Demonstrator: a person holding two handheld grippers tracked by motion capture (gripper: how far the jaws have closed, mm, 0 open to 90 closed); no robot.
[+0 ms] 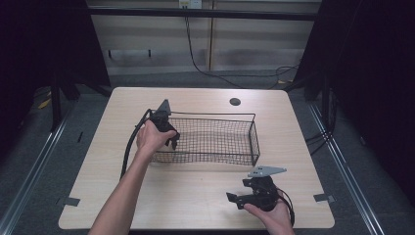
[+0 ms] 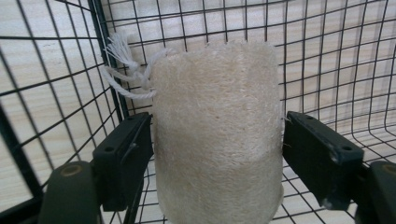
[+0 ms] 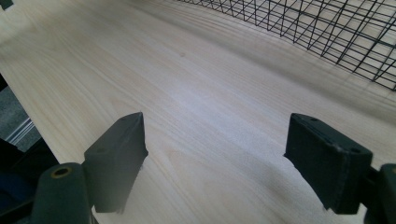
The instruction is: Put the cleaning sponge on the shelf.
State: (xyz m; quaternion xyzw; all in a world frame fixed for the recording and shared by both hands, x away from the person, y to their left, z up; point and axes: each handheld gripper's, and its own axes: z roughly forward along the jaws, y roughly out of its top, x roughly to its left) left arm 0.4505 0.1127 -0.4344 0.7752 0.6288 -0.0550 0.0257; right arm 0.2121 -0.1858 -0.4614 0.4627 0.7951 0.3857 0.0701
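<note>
A black wire basket (image 1: 215,139) is seen at the middle of a pale wooden table (image 1: 195,196). The left gripper (image 1: 172,139) is held by the left hand (image 1: 151,137) at the basket's left end, dipped inside. In the left gripper view, a cream loofah sponge (image 2: 217,126) with a white string loop (image 2: 126,70) is clamped between the two jaws, just above the basket's mesh floor. The right gripper (image 1: 234,199) is held low over the table's near right edge, in front of the basket, its jaws spread wide with nothing between them.
</note>
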